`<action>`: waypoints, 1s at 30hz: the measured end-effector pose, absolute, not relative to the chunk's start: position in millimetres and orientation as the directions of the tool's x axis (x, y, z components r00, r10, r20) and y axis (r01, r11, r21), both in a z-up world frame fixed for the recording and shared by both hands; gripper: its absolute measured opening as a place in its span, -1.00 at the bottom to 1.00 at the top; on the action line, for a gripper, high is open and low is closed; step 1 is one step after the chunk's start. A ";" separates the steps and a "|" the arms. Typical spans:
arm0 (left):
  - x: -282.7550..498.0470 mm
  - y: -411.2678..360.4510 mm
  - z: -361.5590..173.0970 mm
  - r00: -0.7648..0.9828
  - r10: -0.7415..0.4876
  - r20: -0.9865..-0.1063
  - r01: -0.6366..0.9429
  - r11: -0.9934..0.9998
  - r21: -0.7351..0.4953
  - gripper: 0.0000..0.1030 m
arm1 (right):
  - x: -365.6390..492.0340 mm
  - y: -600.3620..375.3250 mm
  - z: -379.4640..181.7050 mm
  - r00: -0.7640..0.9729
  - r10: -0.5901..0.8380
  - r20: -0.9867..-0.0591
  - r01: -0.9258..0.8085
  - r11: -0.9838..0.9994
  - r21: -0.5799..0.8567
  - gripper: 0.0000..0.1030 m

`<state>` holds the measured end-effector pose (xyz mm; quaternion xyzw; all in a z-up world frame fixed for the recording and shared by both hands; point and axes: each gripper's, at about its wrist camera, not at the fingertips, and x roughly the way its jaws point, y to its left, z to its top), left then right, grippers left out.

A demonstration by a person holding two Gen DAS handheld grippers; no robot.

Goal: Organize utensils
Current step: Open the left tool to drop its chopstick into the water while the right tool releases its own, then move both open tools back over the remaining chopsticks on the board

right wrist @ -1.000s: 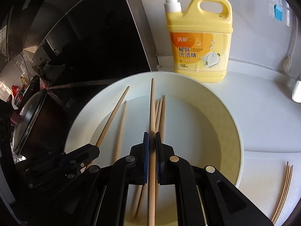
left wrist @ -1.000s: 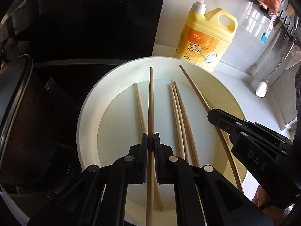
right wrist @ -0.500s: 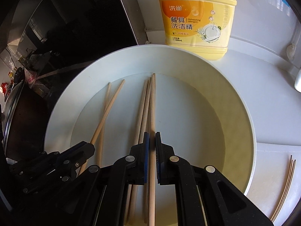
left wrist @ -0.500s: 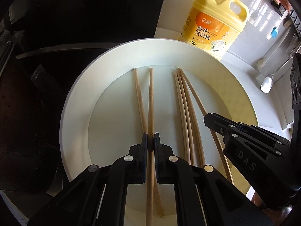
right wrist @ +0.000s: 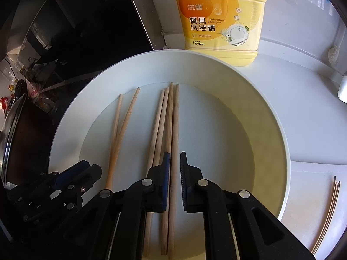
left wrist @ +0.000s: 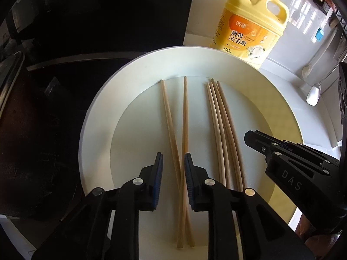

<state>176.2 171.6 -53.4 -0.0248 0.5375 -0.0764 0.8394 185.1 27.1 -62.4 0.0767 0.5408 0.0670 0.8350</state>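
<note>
A white countertop (right wrist: 282, 99) carries a large white plate (left wrist: 102, 117), with a black glossy cooktop (left wrist: 108, 21) along the plate's left side and a dark pot with a metal-rimmed lid (right wrist: 13, 130) at the far left. A yellow dish-detergent bottle (right wrist: 221, 21) stands just behind the plate's far rim, against the white wall. Spoons (left wrist: 313, 94) hang at the right. A few thin sticks (right wrist: 327, 212) lie on the counter past the plate's right rim.

Six wooden chopsticks lie in the plate's well, running from far rim to near rim. The crossed pair (left wrist: 184, 119) sits left of centre; the bundle of four (right wrist: 167, 119) lies side by side near the middle.

The left gripper (left wrist: 173, 169) hangs over the crossed pair with its jaws spread, gripping neither stick. The right gripper (right wrist: 174, 166) has its jaws parted around the rightmost chopstick of the bundle, a gap showing on each side.
</note>
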 end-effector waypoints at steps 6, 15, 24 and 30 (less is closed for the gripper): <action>170.4 174.4 -44.6 0.435 -0.127 -0.892 0.075 0.992 -0.104 -0.23 | 173.4 18.8 -50.3 0.441 0.193 -0.877 -0.035 0.980 0.198 -0.66; 157.0 172.2 -31.3 0.455 -0.089 -0.886 0.035 0.996 -0.082 0.06 | 145.3 2.1 -27.9 0.492 0.216 -0.844 -0.065 0.975 0.211 -0.54; 132.6 162.0 -3.4 0.498 -0.049 -0.866 -0.020 0.997 -0.068 0.38 | 111.2 -26.6 -0.1 0.540 0.215 -0.813 -0.079 0.975 0.205 -0.42; 103.4 134.4 13.7 0.522 -0.040 -0.852 -0.017 0.998 -0.058 0.53 | 72.8 -58.9 13.0 0.565 0.205 -0.799 -0.067 0.977 0.204 -0.20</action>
